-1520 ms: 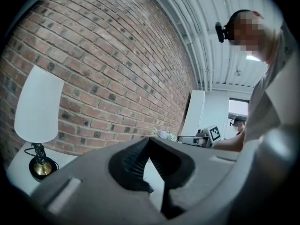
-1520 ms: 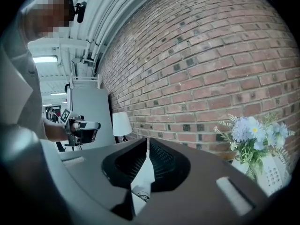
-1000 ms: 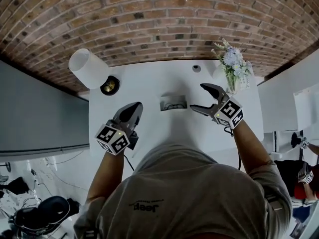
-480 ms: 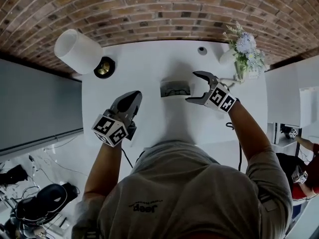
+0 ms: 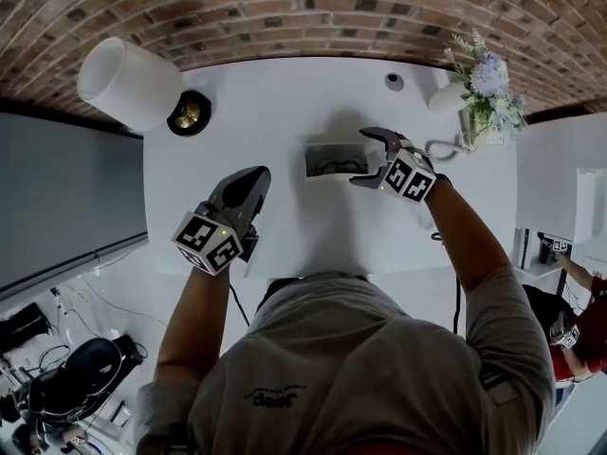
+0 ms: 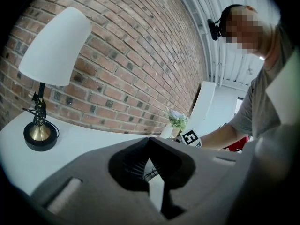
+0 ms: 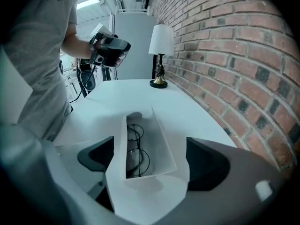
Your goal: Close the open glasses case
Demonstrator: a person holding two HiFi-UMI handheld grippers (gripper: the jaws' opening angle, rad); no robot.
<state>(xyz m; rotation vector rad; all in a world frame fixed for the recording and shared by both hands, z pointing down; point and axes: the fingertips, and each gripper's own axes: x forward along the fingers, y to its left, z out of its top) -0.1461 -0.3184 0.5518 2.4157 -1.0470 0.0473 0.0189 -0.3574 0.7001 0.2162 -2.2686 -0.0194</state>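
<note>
White open glasses case (image 5: 334,159) w/ thin dark round-rimmed glasses (image 7: 135,156) inside lies mid white surface (image 5: 285,230). My right hand-held gripper (image 5: 360,157) has just dropped to it. Its jaws have just been opening & now stand wide, the case's end between them, pads not on it. So I reckon closing can start. Left hand-held gripper (image 5: 248,186) is clenched, empty, nearer me. White-shaded lamp w/ brass base (image 5: 128,81) & vase of pale flowers (image 5: 488,79) stand well apart. Nothing blocks me.
</note>
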